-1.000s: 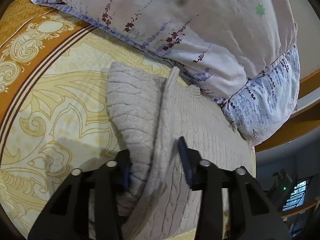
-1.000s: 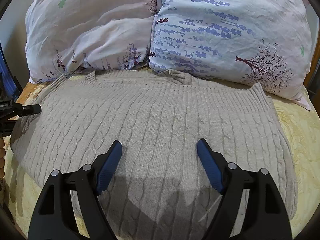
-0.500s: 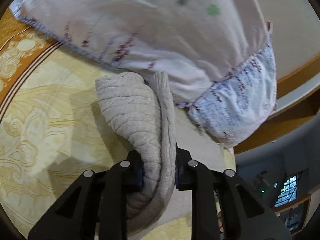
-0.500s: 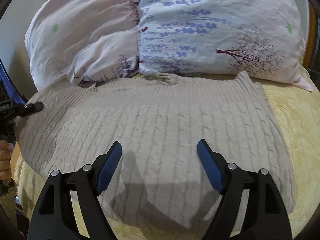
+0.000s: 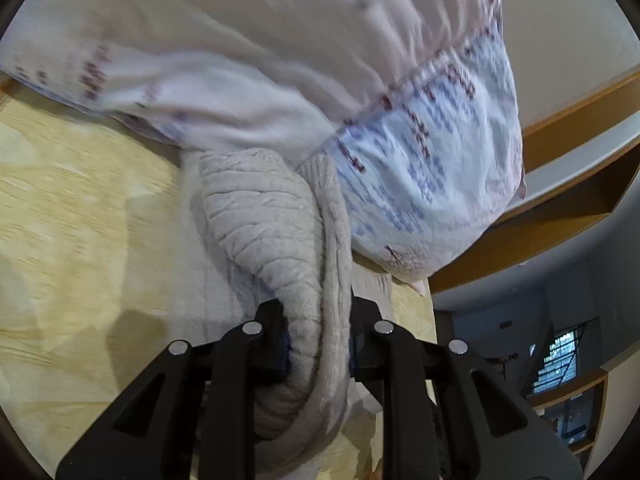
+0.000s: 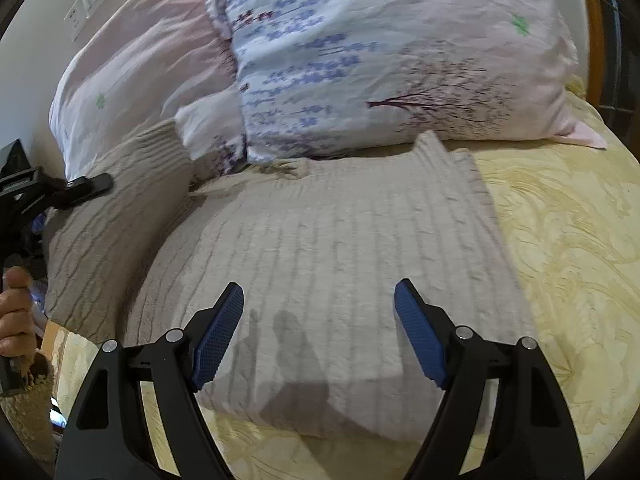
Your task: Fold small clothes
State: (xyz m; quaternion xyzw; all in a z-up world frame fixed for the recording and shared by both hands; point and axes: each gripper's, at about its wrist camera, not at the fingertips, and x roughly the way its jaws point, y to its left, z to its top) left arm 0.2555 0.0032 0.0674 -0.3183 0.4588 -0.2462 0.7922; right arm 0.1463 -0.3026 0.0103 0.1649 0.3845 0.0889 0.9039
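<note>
The beige cable-knit sweater (image 6: 320, 280) lies across the yellow patterned bedspread (image 6: 560, 240), its left side now lifted and rolling inward from where it lay flat a second ago, so the first side fold is probably under way. The two floral pillows (image 6: 360, 60) crowd its far edge, leaving open room only toward the near and right side. The left gripper (image 5: 316, 340) is clamped on a bunched fold, while the right gripper (image 6: 320, 324) hovers wide, holding nothing.

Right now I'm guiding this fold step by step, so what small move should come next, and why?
Probably carry the left gripper across toward the right gripper. It is shut on the sweater's bunched side edge, that flap stands lifted, and the body lies flat on the bedspread under the open right one.
</note>
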